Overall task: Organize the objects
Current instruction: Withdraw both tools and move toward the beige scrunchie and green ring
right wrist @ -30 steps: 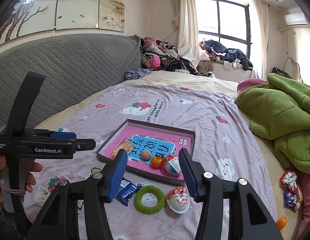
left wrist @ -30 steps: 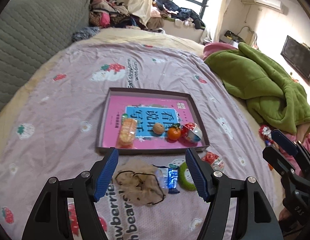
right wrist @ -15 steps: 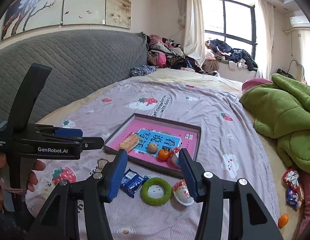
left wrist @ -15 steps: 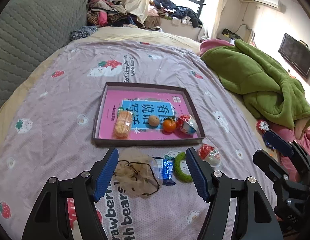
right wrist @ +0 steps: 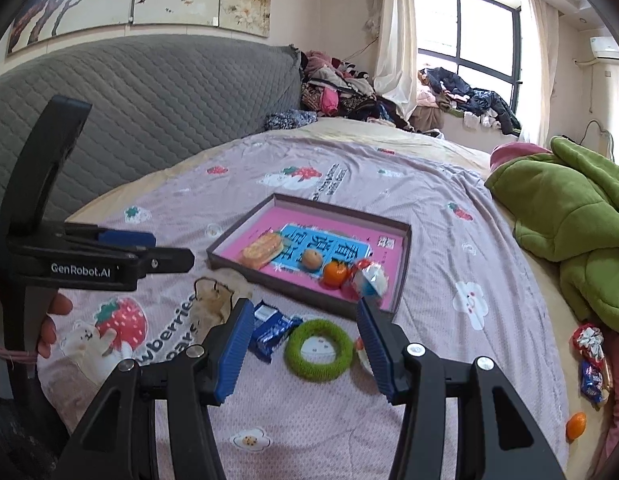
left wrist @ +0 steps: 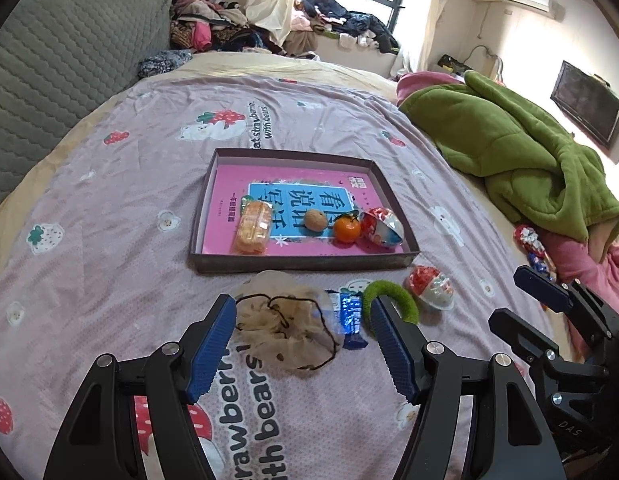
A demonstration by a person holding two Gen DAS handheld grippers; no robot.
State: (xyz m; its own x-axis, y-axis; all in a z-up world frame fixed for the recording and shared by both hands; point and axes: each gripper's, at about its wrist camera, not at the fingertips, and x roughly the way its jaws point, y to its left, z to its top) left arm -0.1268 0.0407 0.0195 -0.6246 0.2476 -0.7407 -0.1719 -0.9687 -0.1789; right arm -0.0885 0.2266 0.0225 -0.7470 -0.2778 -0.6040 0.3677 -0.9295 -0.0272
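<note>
A shallow box (left wrist: 213,184) (right wrist: 405,256) with a pink lining lies on the bed and holds a cracker pack (left wrist: 253,228), a walnut (left wrist: 315,219), a tangerine (left wrist: 346,229) and a foil egg (left wrist: 383,228). In front of it lie a beige mesh pouch (left wrist: 281,328), a blue wrapper (left wrist: 351,316) (right wrist: 271,330), a green ring (right wrist: 319,350) (left wrist: 393,300) and a second foil egg (left wrist: 431,290). My left gripper (left wrist: 303,316) hangs open over the pouch and wrapper. My right gripper (right wrist: 305,320) hangs open over the ring and wrapper, its right finger covering most of the second egg.
A green blanket (left wrist: 509,160) is heaped at the right. Small wrapped sweets (right wrist: 589,356) and a small orange fruit (right wrist: 575,426) lie near the bed's right edge. A grey quilted headboard (right wrist: 149,100) runs along the left, with clothes piled by the window (right wrist: 349,92).
Both grippers have come down and nearer the loose items in front of the box. Their jaws stand the same width as before.
</note>
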